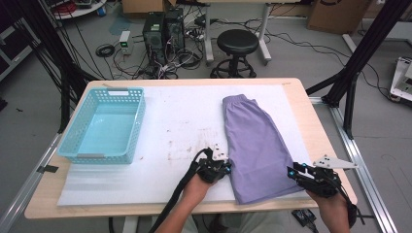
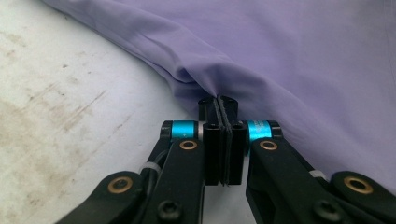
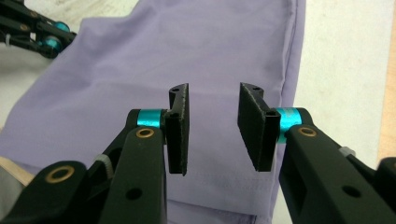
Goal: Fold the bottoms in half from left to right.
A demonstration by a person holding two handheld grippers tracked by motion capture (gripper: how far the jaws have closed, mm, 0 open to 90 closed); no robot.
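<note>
My left hand-held gripper [image 2: 218,103] is pinching the purple shorts [image 1: 255,145].

I see the shorts lying flat on the white mat [image 1: 160,136] on the table [image 1: 311,121], right of the blue basket [image 1: 104,125]. My left jaws are pressed together on the shorts' left edge. My right hand-held gripper [image 3: 214,109] hangs spread over the shorts' near right corner, holding nothing.

Grey floor [image 1: 291,58] strewn with cables; 1 black stool [image 1: 237,43], 2 dark boxes, perhaps computers [image 1: 163,30], behind.
</note>
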